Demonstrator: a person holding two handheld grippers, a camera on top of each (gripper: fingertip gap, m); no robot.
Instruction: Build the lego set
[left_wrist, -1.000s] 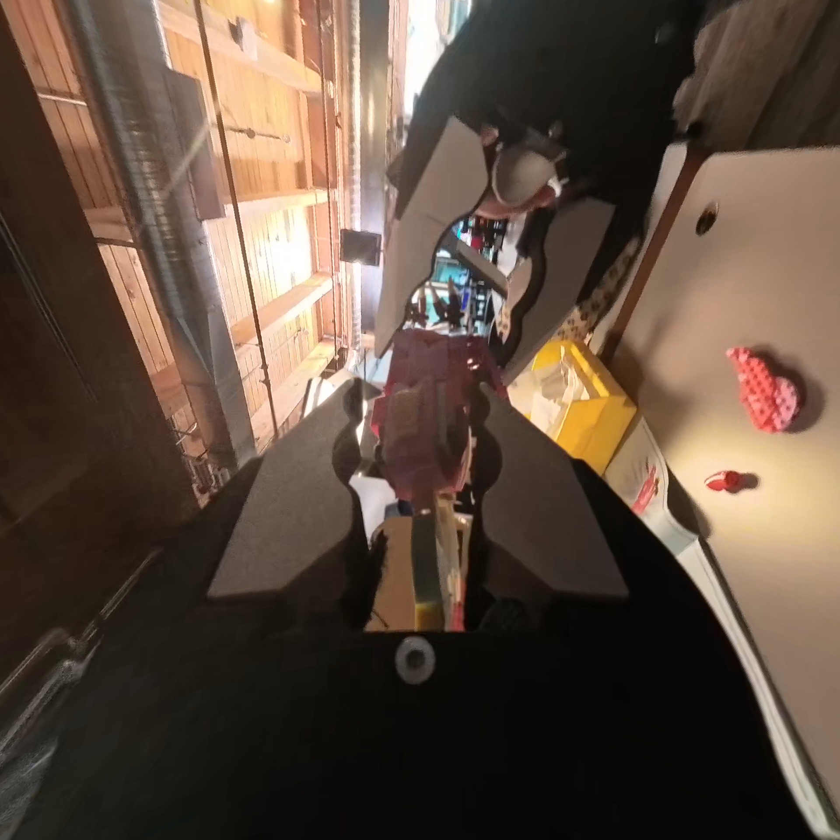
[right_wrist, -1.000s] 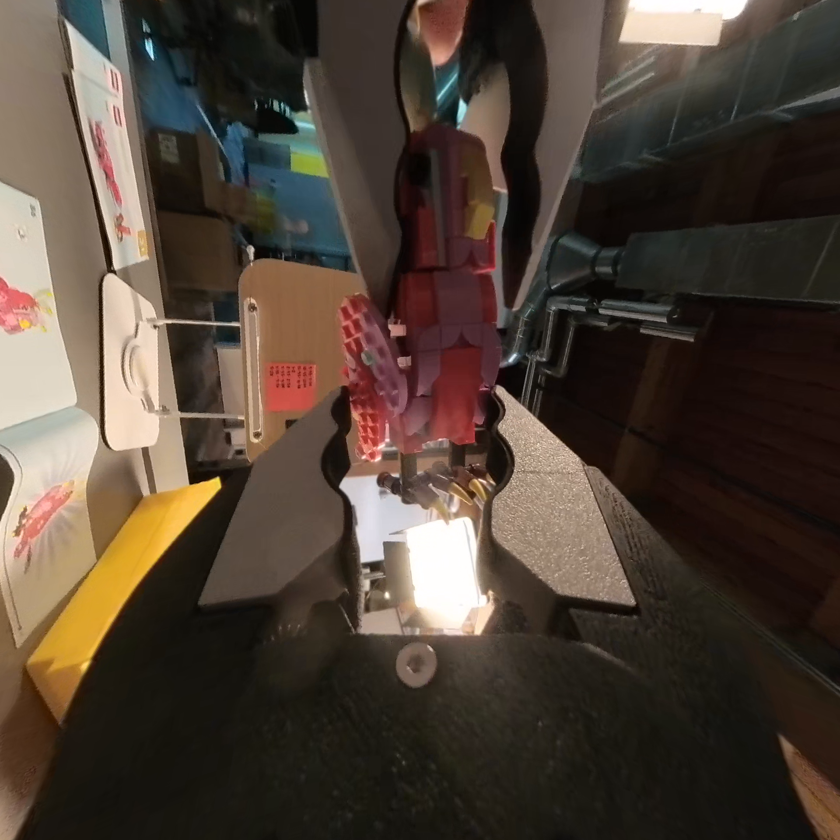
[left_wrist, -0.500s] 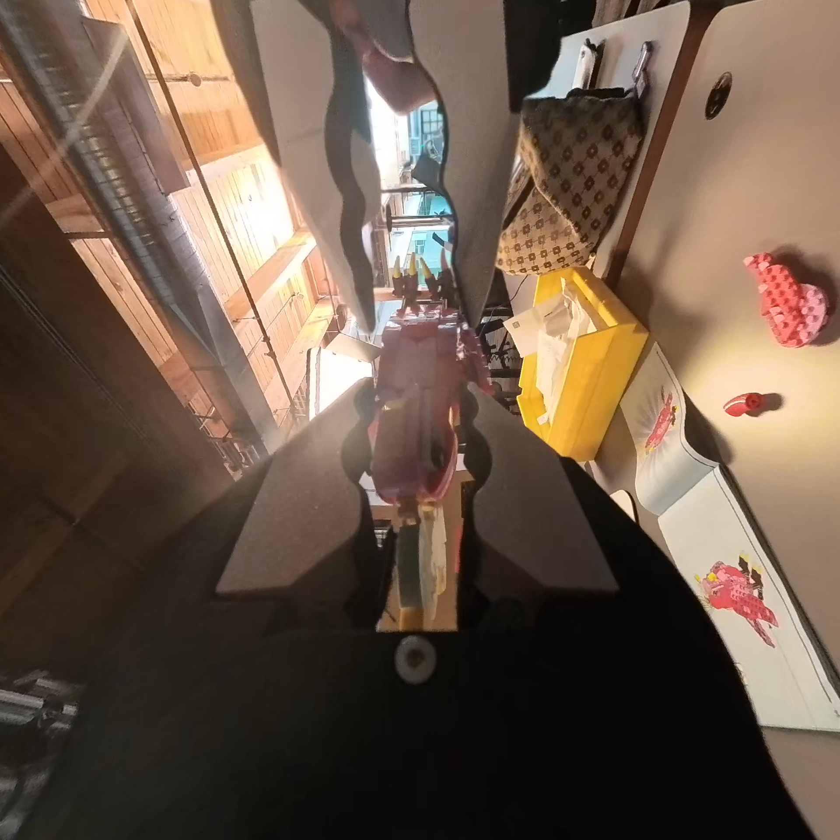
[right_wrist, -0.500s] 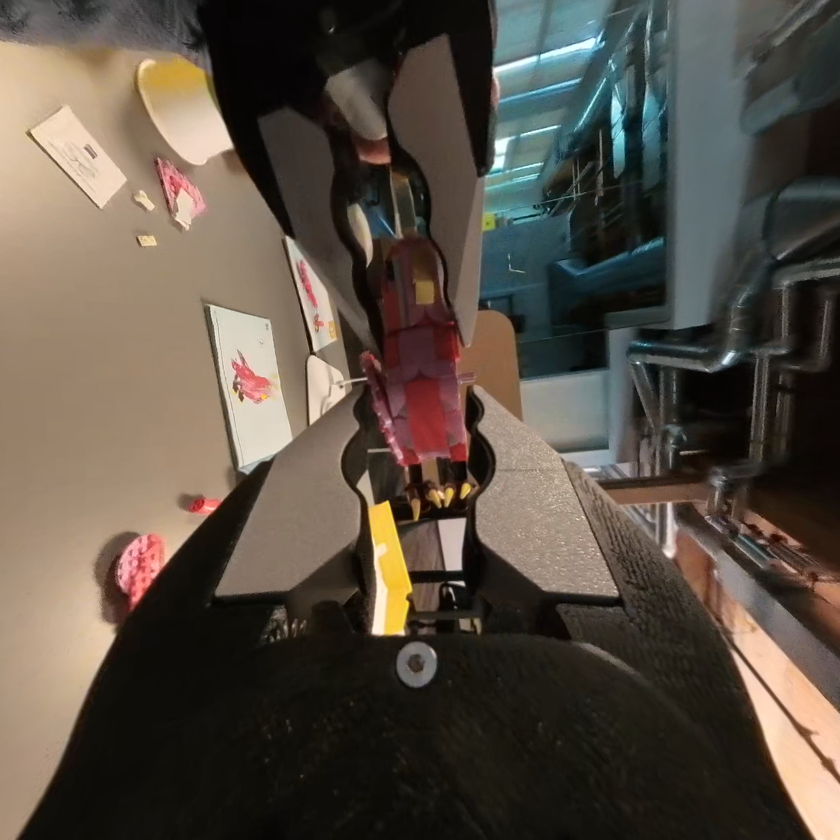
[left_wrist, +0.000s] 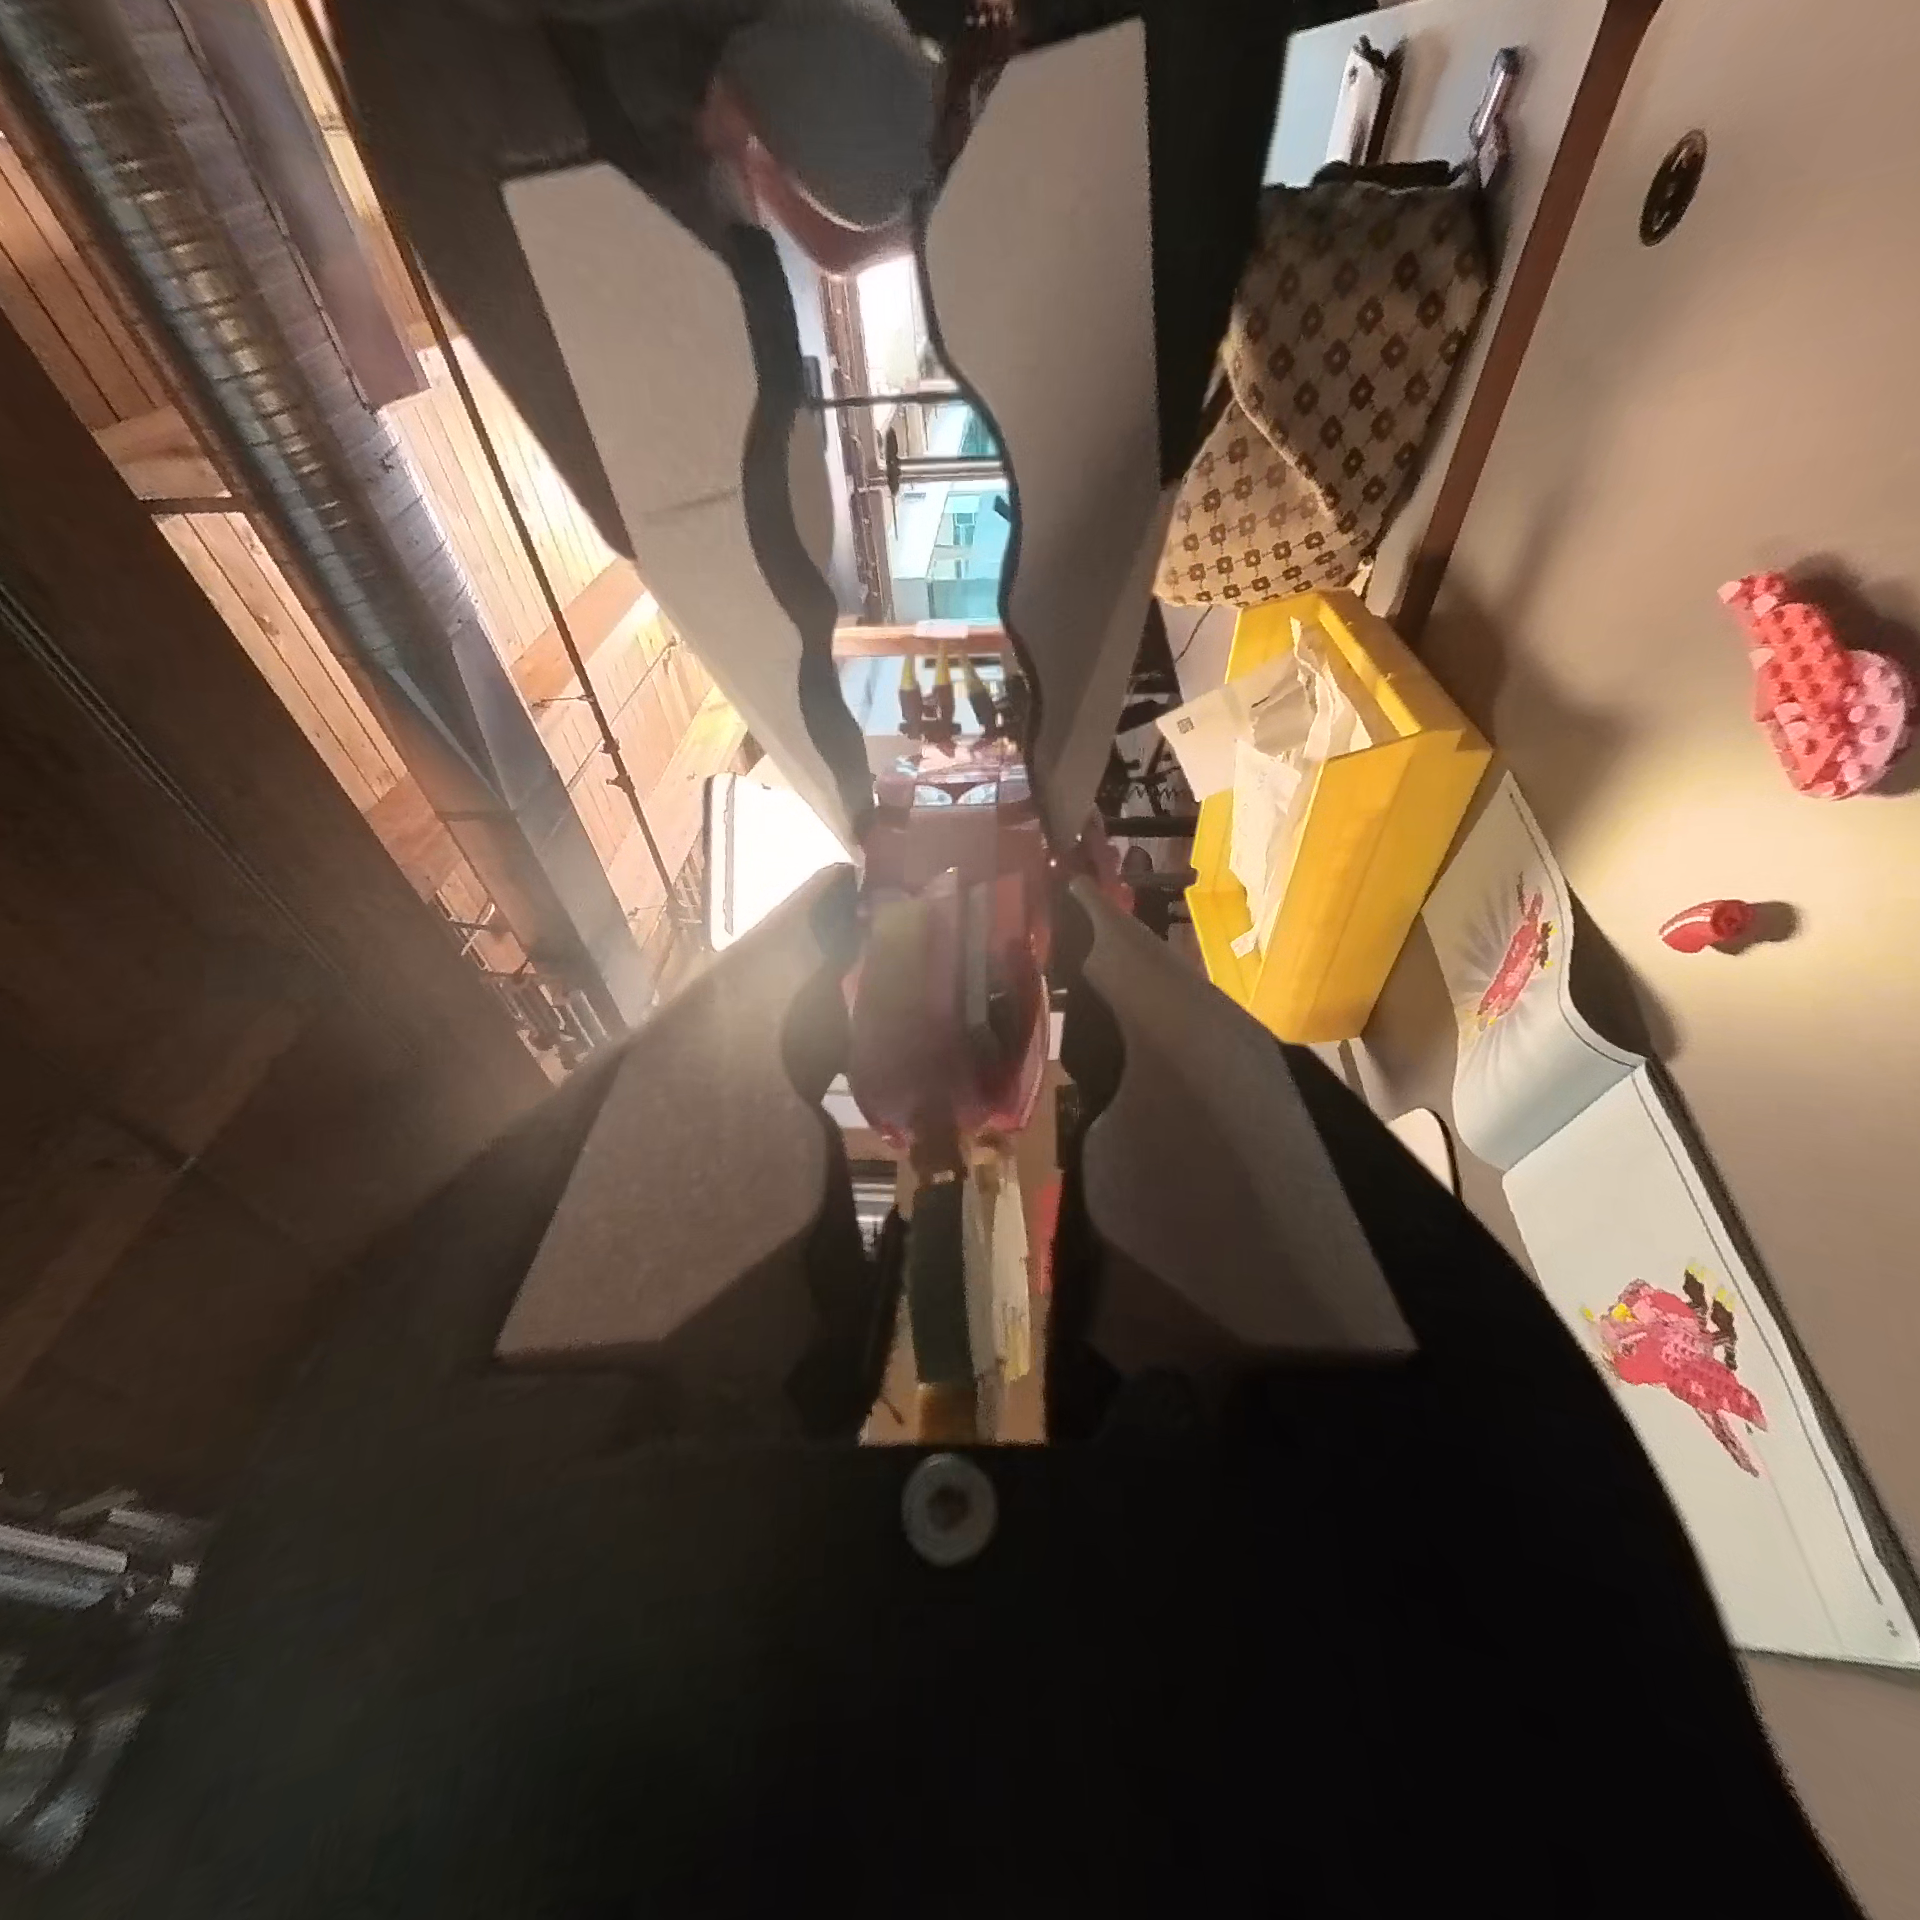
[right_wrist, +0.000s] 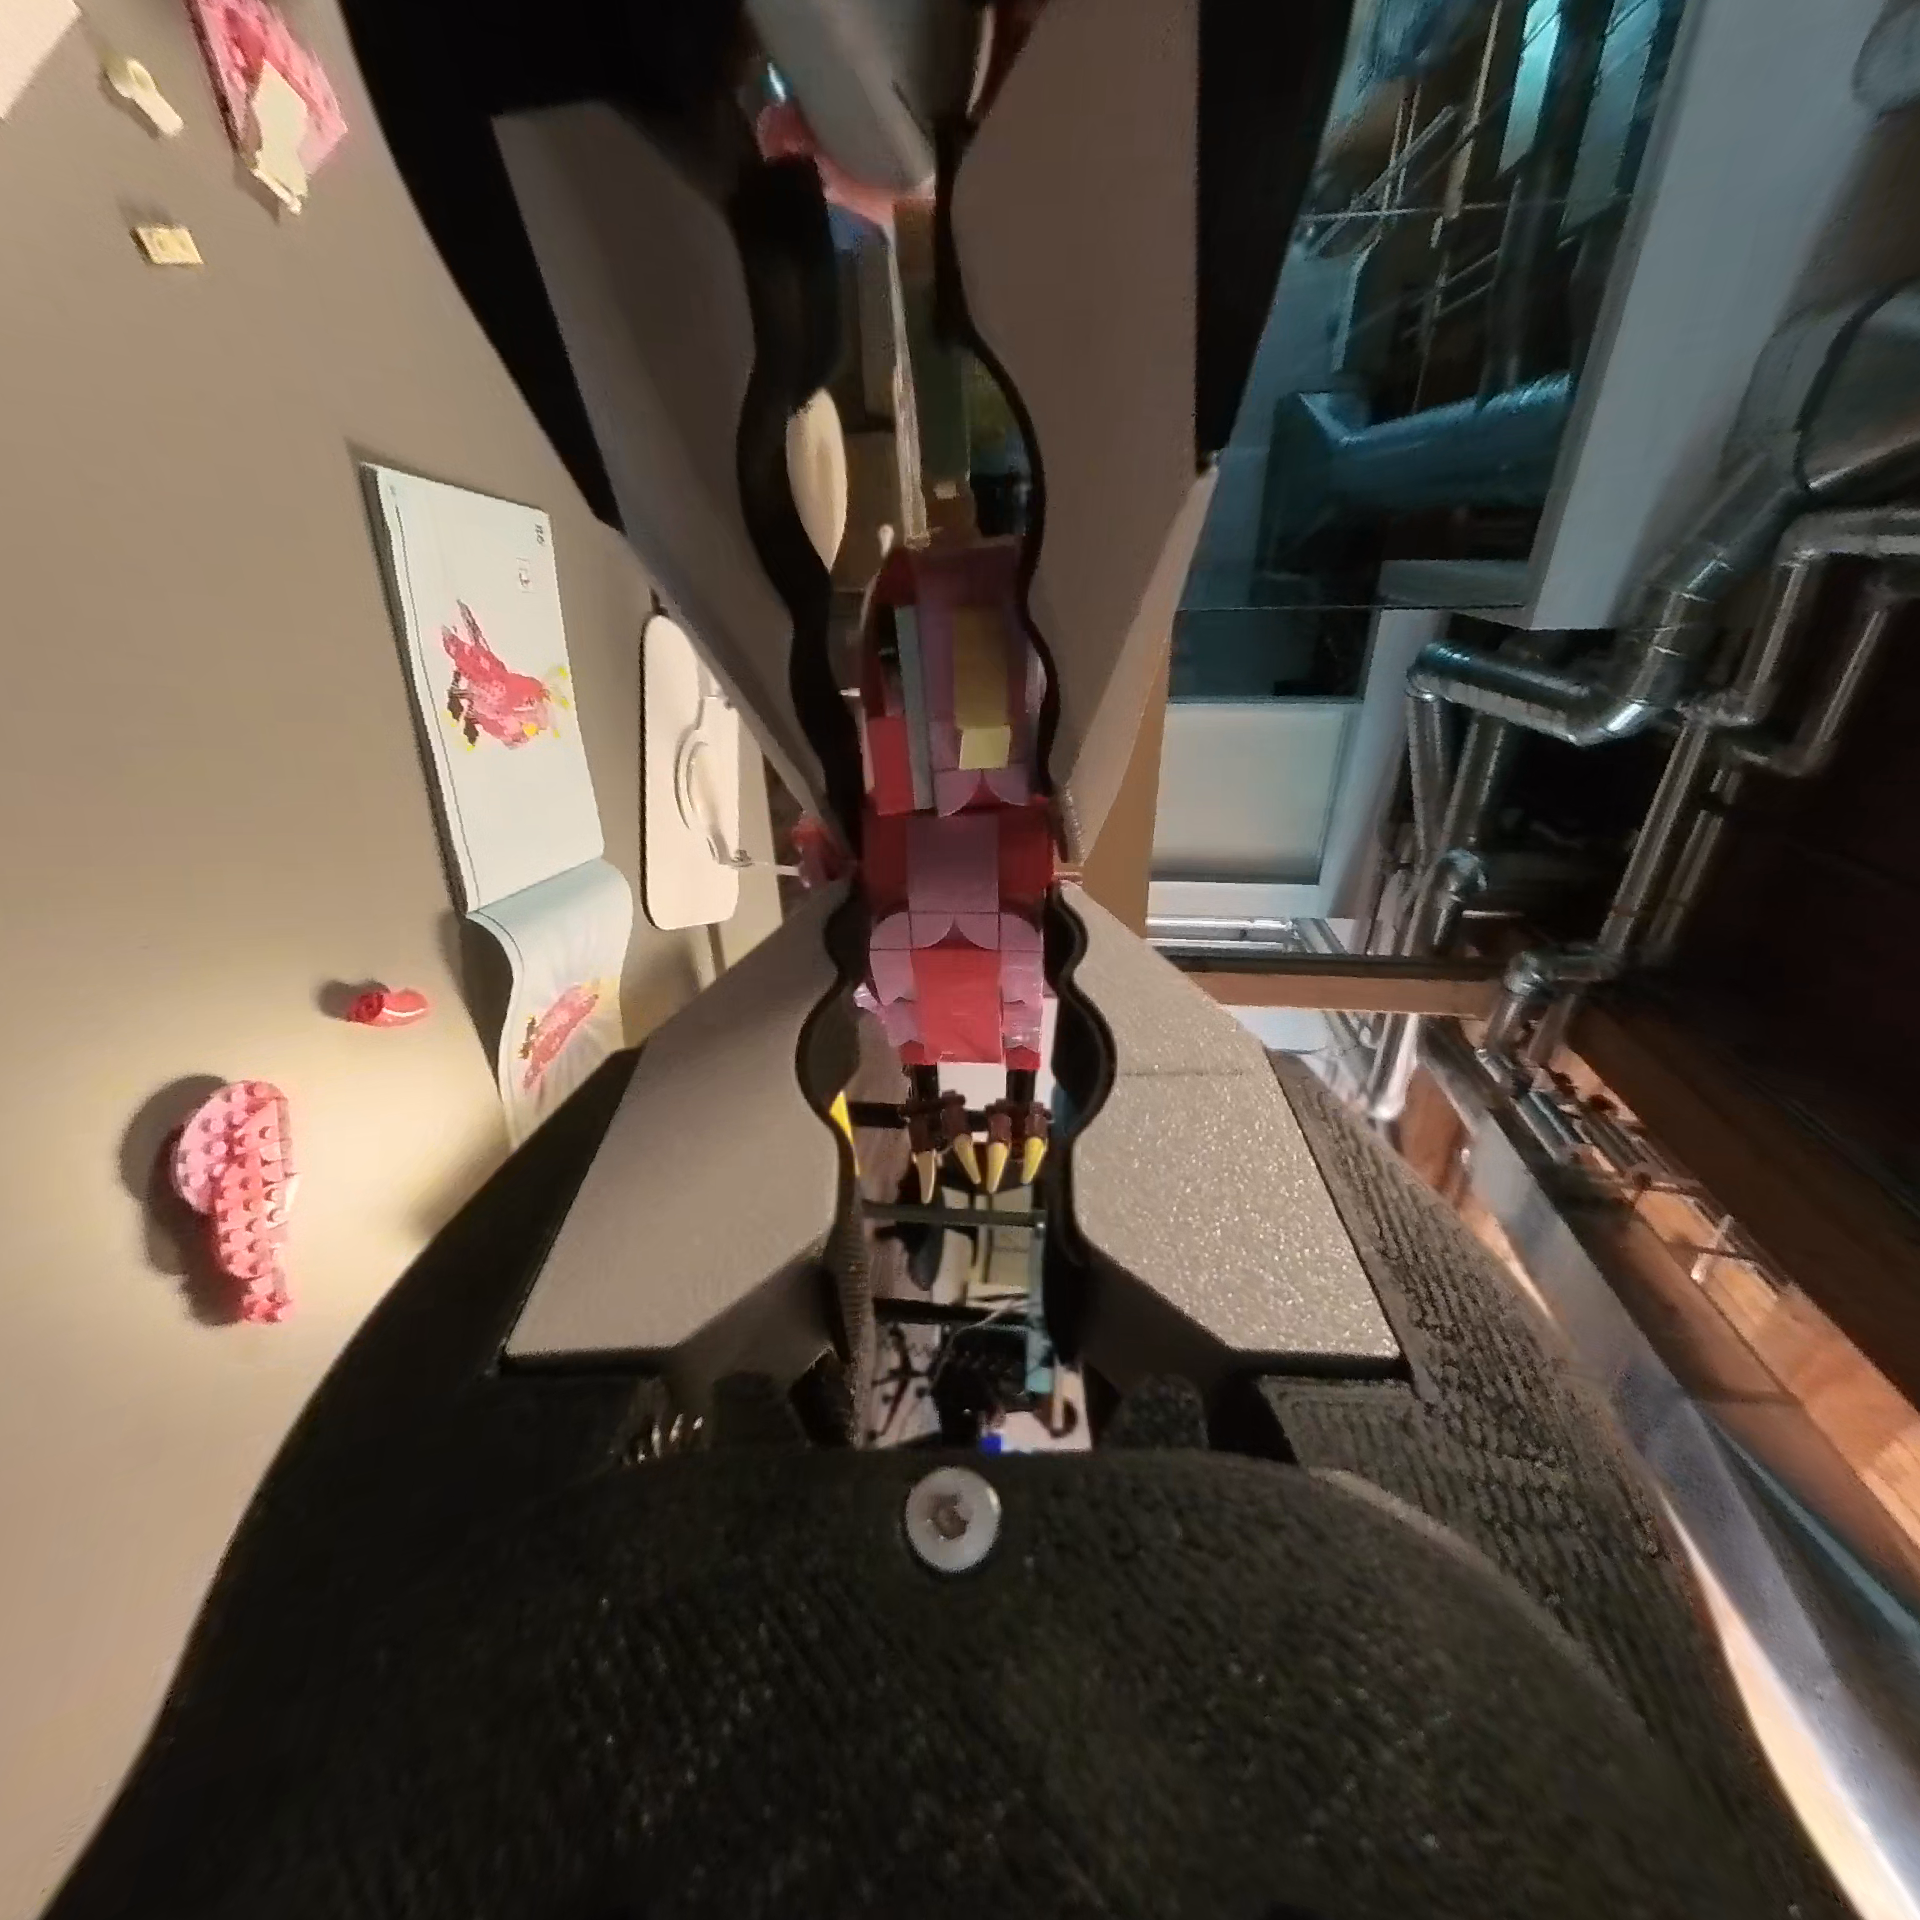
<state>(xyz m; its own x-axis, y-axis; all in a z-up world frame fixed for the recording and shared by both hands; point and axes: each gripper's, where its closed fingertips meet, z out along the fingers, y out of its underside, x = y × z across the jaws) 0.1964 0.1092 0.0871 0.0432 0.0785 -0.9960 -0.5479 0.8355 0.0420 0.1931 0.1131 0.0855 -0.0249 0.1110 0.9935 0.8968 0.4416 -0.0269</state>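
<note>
Both grippers pinched one red-and-pink brick figure (right_wrist: 951, 894) from opposite ends: right gripper (right_wrist: 951, 914) fingers at its body, left gripper (left_wrist: 961, 894) apparently at its head; bench (right_wrist: 156, 623) alongside.

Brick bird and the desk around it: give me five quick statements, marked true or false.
1. Both grippers grip the brick bird from opposite ends. True: the right gripper and left gripper each have fingers against its body.
2. The bird's claws point toward the left gripper. False: they sit at the right gripper's end.
3. The yellow bin is empty. False: it holds crumpled white paper.
4. A pink studded piece lies loose on the desk. True.
5. The open booklet shows a blue car. False: it pictures a pink-red creature.
</note>
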